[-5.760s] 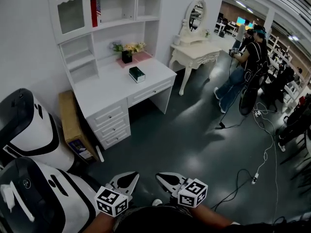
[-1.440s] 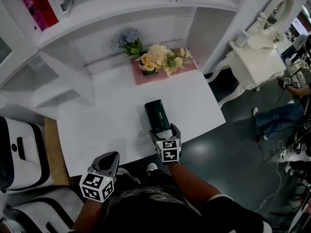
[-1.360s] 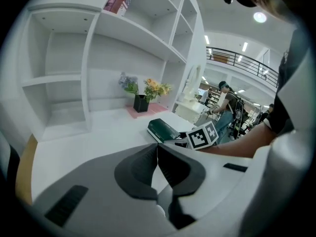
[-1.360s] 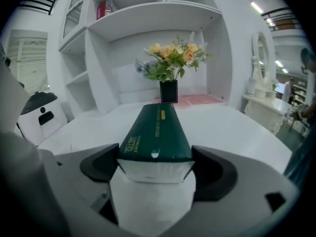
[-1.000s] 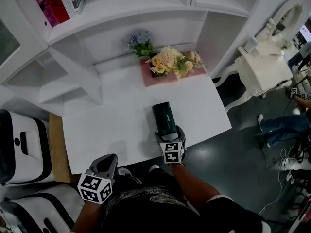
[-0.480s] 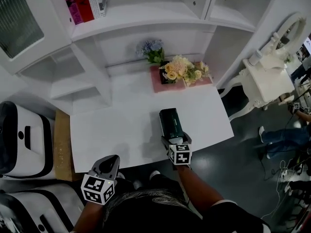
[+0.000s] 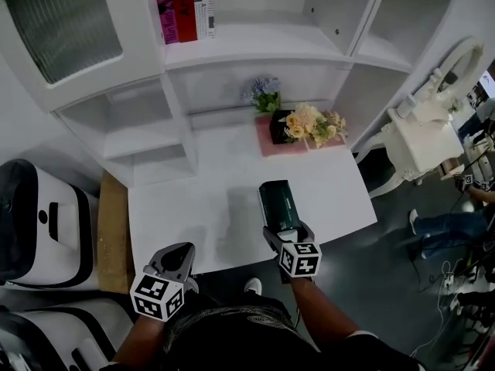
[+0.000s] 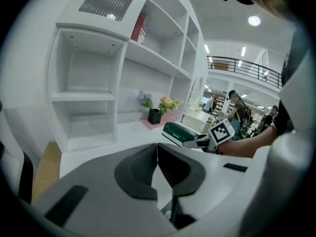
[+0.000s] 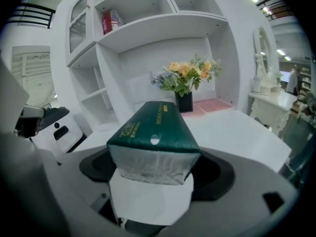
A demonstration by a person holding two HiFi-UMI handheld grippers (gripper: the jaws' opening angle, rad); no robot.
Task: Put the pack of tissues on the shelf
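The pack of tissues (image 7: 278,205) is a dark green pack. It lies lengthwise over the white desk (image 7: 193,215), and my right gripper (image 7: 286,229) is shut on its near end. In the right gripper view the pack (image 9: 153,132) fills the space between the jaws of that gripper (image 9: 155,171), its pale end facing me. My left gripper (image 7: 176,255) hangs at the desk's front edge, shut with nothing in it (image 8: 157,157). The white shelf (image 7: 255,52) rises behind the desk. From the left gripper view I also see the pack (image 8: 180,132).
A vase of flowers (image 7: 309,124) stands on a pink mat at the back of the desk. Red books (image 7: 184,10) stand on the upper shelf. A white dressing table (image 7: 421,141) is to the right. A white machine (image 7: 39,215) and a brown board (image 7: 114,230) are to the left.
The head view has tilted up, so more of the shelf shows. My right gripper has stayed on the near end of the pack. The left gripper has kept its place.
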